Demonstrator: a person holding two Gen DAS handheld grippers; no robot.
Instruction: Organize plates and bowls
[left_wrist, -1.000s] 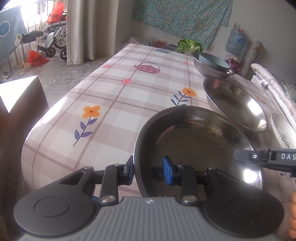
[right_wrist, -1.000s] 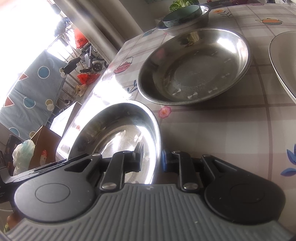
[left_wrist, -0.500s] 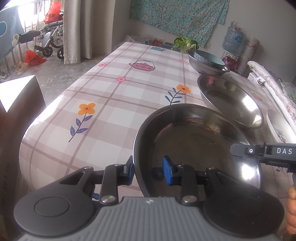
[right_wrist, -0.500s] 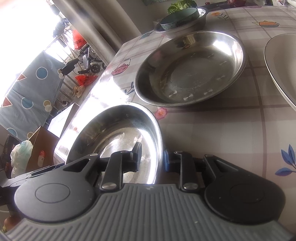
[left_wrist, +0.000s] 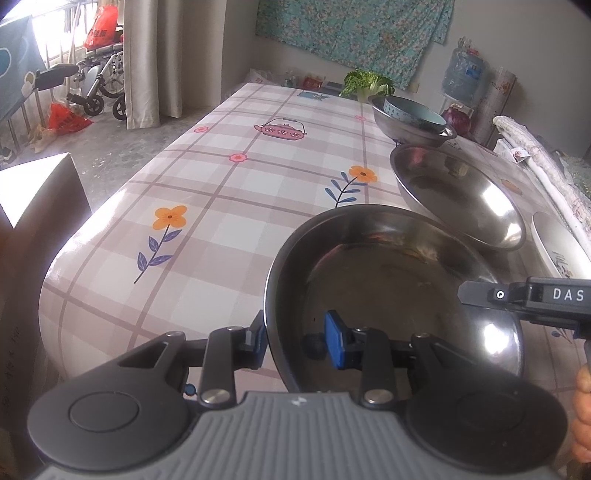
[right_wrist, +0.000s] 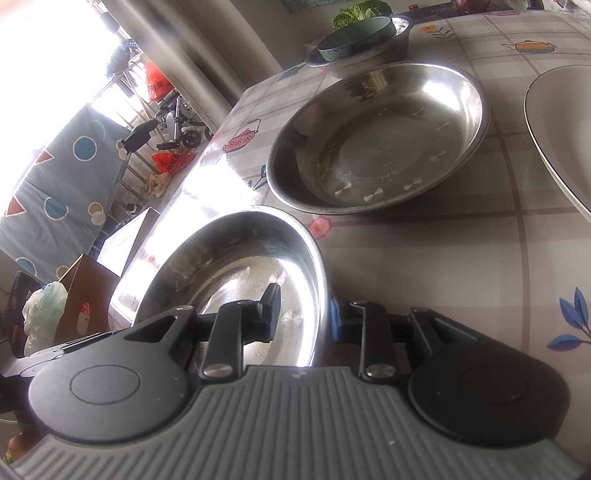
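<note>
A steel plate (left_wrist: 399, 280) is held above the table by both grippers. My left gripper (left_wrist: 295, 339) is shut on its near left rim, one blue pad inside and one outside. My right gripper (right_wrist: 306, 314) is shut on the opposite rim of the same plate (right_wrist: 236, 266); its finger also shows in the left wrist view (left_wrist: 517, 299). A second steel plate (left_wrist: 458, 192) (right_wrist: 376, 136) lies on the table beyond. Behind it a teal bowl (left_wrist: 413, 114) (right_wrist: 354, 37) sits inside a steel bowl (left_wrist: 410, 131).
A white plate (right_wrist: 561, 125) (left_wrist: 557, 243) lies at the right. The table (left_wrist: 229, 192) has a plaid flowered cloth. Greens (left_wrist: 365, 83), a red onion (left_wrist: 458, 118) and a rolled cloth (left_wrist: 539, 166) are at the far end. A cardboard box (left_wrist: 40, 199) stands left of the table.
The held steel plate has lifted a little with both grippers, and the views have drawn back slightly from the plates beyond. Both grips are unchanged.
</note>
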